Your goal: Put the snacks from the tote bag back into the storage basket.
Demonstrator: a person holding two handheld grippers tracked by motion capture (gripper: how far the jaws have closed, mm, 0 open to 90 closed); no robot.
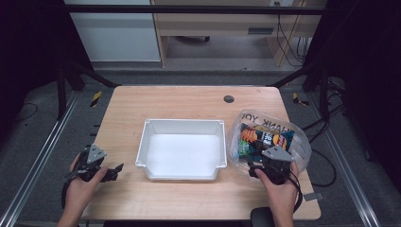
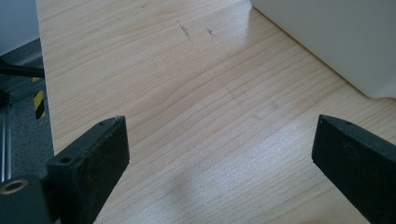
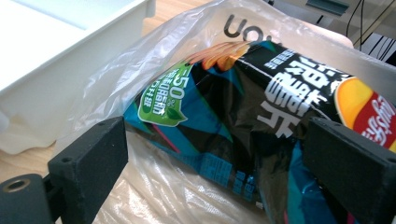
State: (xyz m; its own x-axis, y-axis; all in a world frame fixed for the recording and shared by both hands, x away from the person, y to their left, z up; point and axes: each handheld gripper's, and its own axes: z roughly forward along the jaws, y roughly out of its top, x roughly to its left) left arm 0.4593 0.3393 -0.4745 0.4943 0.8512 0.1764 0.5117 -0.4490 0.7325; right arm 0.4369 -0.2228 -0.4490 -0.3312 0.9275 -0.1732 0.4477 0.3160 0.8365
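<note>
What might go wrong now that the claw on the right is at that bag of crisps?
The right gripper stands open around the crisp packet, which lies inside a thin clear plastic bag. Closing here would likely pinch the film too, so bag and packet may lift together. A hard squeeze could crush the crisps. The white tray sits close by, so a dangling bag might catch its rim.

Wooden table [image 1: 189, 101]; grey floor [image 1: 42, 137]; wooden cabinet [image 1: 217, 23].
</note>
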